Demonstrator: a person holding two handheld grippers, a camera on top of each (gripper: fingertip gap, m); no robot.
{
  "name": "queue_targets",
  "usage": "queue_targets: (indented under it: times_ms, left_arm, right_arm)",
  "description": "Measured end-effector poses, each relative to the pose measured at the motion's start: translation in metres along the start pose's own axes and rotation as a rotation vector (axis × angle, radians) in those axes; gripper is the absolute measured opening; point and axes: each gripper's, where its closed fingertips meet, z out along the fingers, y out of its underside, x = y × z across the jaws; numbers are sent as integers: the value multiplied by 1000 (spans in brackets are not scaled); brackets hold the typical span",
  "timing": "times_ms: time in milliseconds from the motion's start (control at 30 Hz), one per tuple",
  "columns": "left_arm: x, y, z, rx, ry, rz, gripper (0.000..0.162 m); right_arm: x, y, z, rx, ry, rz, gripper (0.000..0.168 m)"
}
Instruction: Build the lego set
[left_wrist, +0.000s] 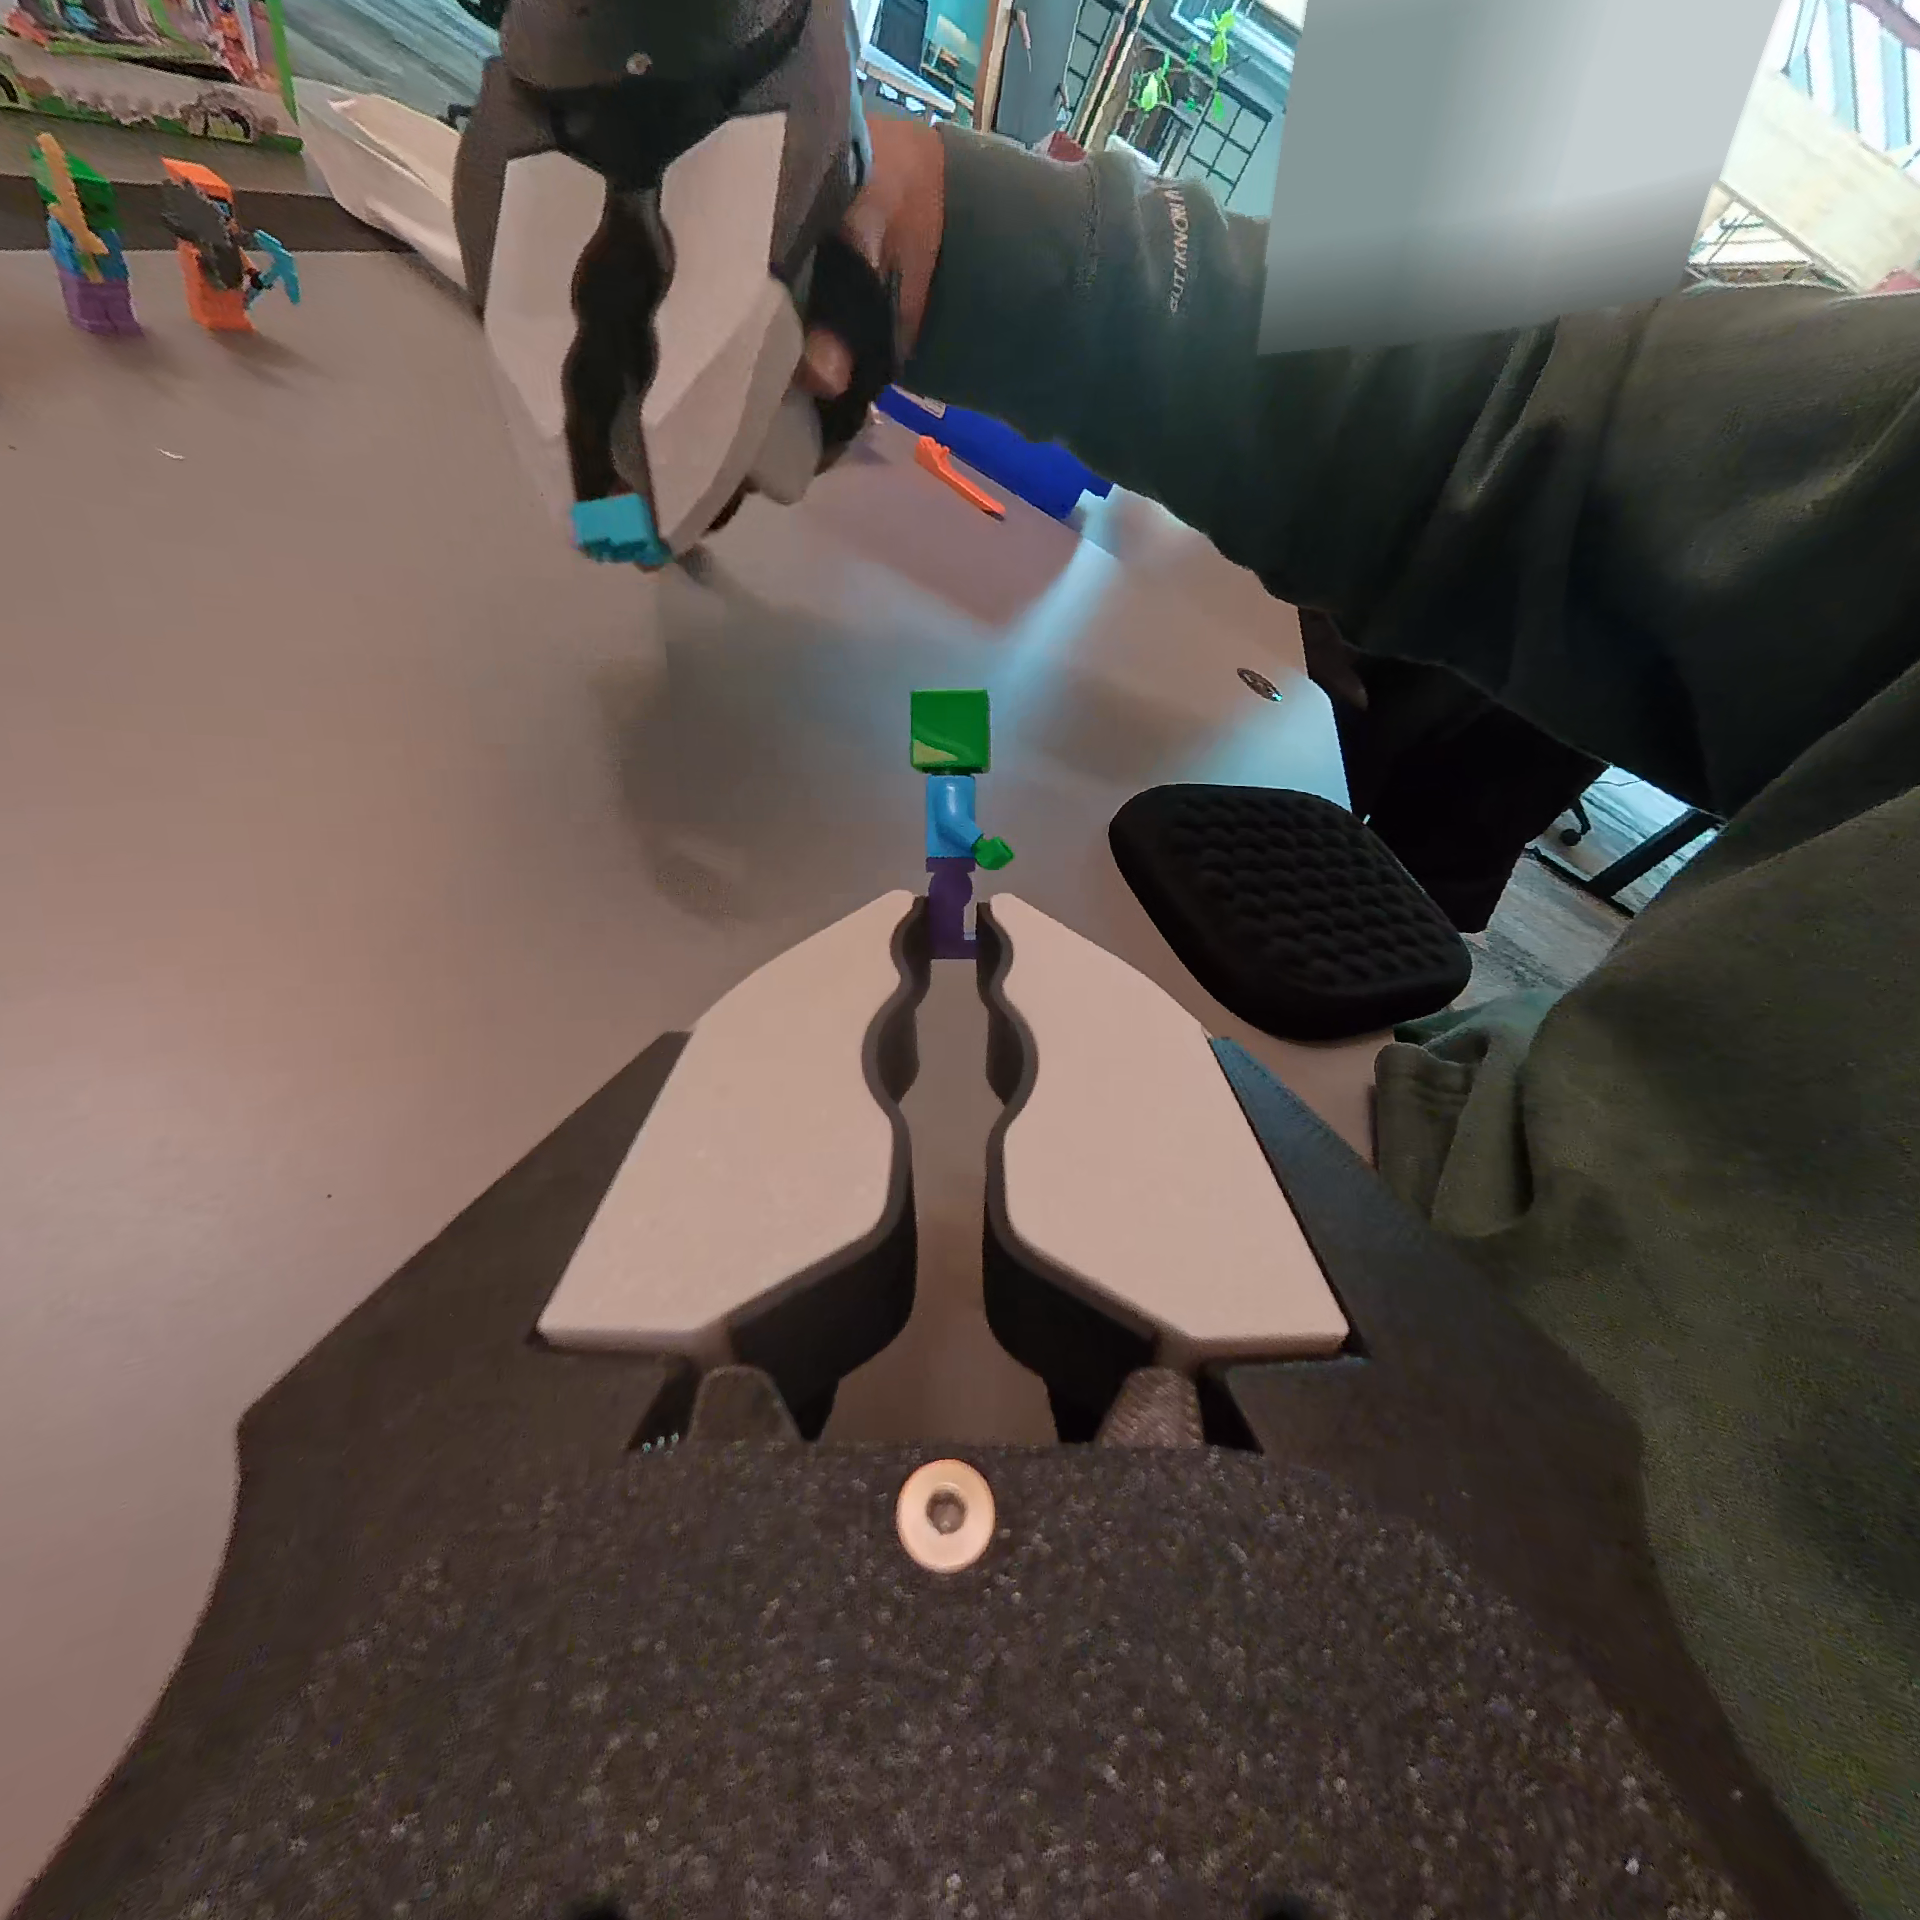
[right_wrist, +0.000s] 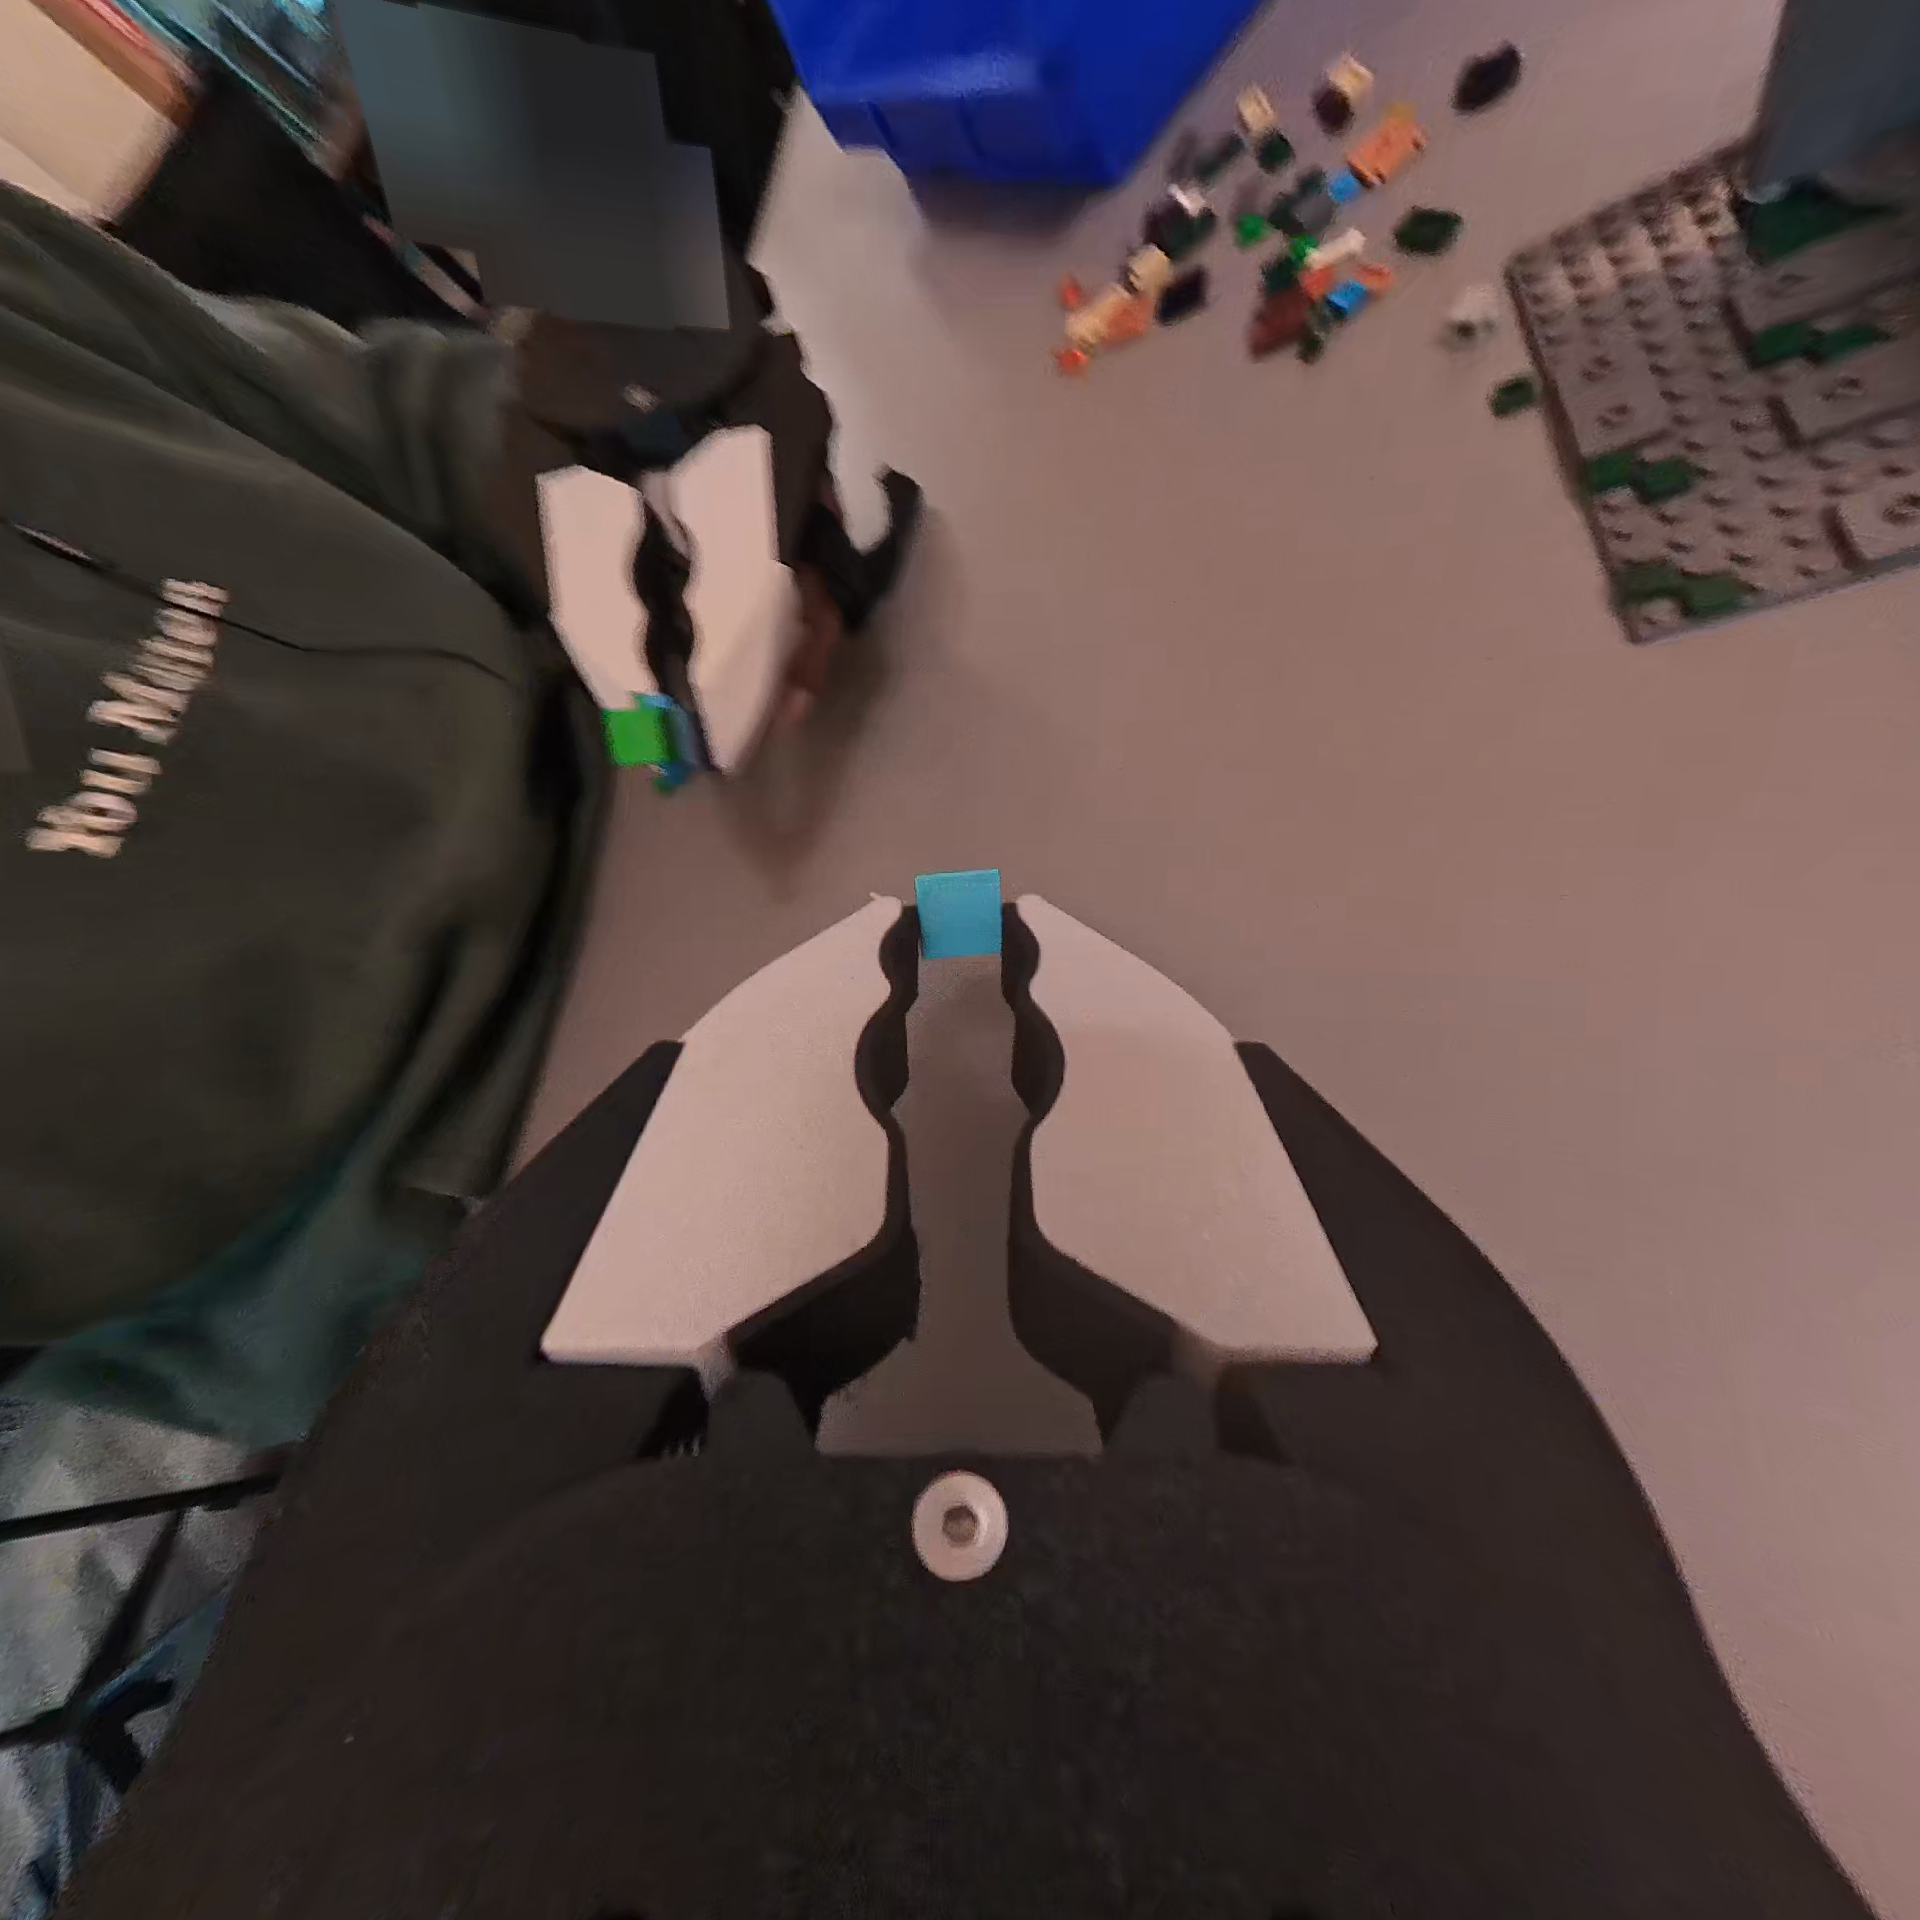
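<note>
So your left claw (left_wrist: 948, 914) is clamped on the purple legs of a green-headed minifigure (left_wrist: 951, 800), standing upright at 12 o'clock off the tips. Your right claw (right_wrist: 958, 914) is pinching a small cyan piece (right_wrist: 958, 914) above the bench (right_wrist: 1351, 935), loose bricks (right_wrist: 1268, 239) and the grey baseplate (right_wrist: 1714, 416) around 1 o'clock.

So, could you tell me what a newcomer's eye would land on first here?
Probably the green-headed minifigure, pinched by its purple legs in the left gripper. Next, the small turquoise piece held in the right gripper, then the loose bricks beside the grey baseplate.
</note>
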Motion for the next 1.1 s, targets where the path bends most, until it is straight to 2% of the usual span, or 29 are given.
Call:
queue_targets:
  times_ms: [100, 267, 600, 700, 900, 1100]
  left_arm:
    - [1, 0, 0, 0, 0, 8, 8]
    - [2, 0, 0, -7, -3, 14, 8]
    - [1, 3, 1, -24, -12, 23, 8]
    - [1, 4, 1, -27, -14, 24, 8]
    - [0, 5, 2, -36, -16, 24, 8]
    - [-1, 7, 3, -46, -25, 31, 8]
  right_arm:
    - [-24, -10, -4, 95, -132, 17, 15]
    - [-54, -24, -10, 206, -254, -6, 15]
    - [-75, -25, -9, 237, -291, -51, 15]
    - [-69, -16, -3, 188, -240, -53, 15]
    - [-33, 27, 24, -138, 83, -184, 15]
    - [-6, 48, 32, -367, 291, -314, 15]
